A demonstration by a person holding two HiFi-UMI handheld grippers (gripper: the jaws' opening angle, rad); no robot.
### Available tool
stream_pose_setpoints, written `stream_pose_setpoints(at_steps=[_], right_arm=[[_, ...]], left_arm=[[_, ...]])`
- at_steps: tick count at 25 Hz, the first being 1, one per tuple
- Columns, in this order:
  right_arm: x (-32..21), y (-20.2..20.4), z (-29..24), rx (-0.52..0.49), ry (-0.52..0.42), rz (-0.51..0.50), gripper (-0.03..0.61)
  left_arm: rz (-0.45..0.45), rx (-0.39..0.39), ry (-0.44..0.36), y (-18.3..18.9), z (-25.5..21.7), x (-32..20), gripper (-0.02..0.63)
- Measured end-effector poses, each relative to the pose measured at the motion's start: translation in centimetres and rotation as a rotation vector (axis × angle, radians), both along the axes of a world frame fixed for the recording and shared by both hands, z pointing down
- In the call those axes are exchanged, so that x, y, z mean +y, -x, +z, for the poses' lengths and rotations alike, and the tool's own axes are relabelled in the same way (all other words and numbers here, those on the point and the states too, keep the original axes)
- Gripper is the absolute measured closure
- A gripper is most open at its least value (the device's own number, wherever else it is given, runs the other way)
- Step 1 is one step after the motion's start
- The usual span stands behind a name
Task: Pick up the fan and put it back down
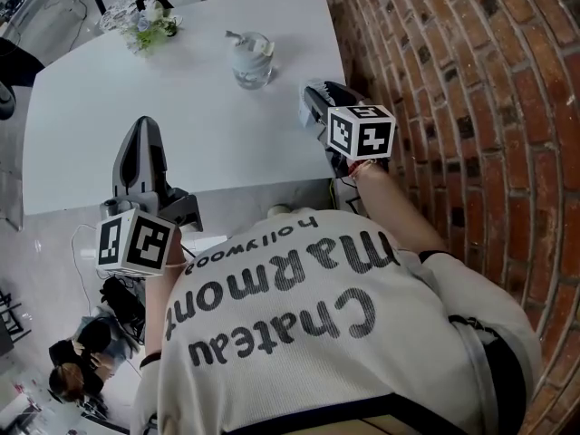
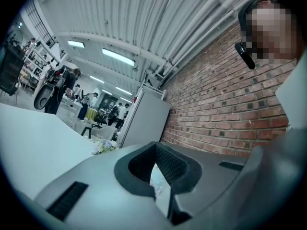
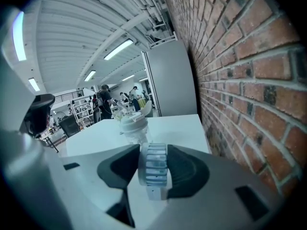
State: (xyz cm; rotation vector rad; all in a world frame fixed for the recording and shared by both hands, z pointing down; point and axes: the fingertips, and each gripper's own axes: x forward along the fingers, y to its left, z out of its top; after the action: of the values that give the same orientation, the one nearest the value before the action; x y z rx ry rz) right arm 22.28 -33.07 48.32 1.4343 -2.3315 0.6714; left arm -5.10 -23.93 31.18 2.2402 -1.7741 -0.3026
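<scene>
**Fan clamped in the right gripper, set-down ahead**

Starting at the left, our left gripper (image 1: 144, 130) hovers over the near edge of the white table (image 1: 82, 134). Its own view shows the dark pads drawn together at the tips with nothing between them, so it is idle and takes no part in the work. Farther back on the table stands a glass dish of flowers (image 1: 143, 24), and to the right of it, well apart, a clear lidded cup (image 1: 252, 59).

Moving right, our right gripper (image 1: 319, 98) sits at the table's right edge, close to the brick wall (image 1: 471, 107). In the right gripper view its jaws are closed on the fan (image 3: 153, 164): a small white ribbed disc gripped across its faces and held upright, with its white base hanging just below the pads. The lidded cup shows directly behind it.

We cannot tell whether the fan's base touches the tabletop or hangs just above it. We judge that the pick-up is done, or nearly so, and that the put-down is next. That move calls for lowering the fan straight down onto bare table, keeping it upright and clear of the cup and the table edge. The jaws should open only once the base rests flat.
</scene>
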Motion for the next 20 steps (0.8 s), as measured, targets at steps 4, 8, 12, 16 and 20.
stream_pose_setpoints(at_steps=[4, 8, 12, 16, 20], right_arm=[[0.4, 0.0, 0.2, 0.014, 0.001, 0.004, 0.396], [0.9, 0.0, 0.5, 0.028, 0.01, 0.008, 0.397], [1.3, 0.3, 0.5, 0.051, 0.008, -0.002, 0.397], [1.4, 0.6, 0.5, 0.07, 0.005, -0.006, 0.397], [1.6, 0.8, 0.5, 0.084, 0.004, -0.009, 0.397]], left_arm=[[0.003, 0.003, 0.001, 0.2, 0.1, 0.2, 0.612], [0.009, 0.006, 0.0, 0.3, 0.1, 0.4, 0.612], [0.013, 0.008, 0.0, 0.5, 0.1, 0.6, 0.612], [0.016, 0.009, -0.005, 0.8, -0.1, 0.8, 0.612], [0.013, 0.008, -0.009, 1.2, -0.3, 1.2, 0.612]])
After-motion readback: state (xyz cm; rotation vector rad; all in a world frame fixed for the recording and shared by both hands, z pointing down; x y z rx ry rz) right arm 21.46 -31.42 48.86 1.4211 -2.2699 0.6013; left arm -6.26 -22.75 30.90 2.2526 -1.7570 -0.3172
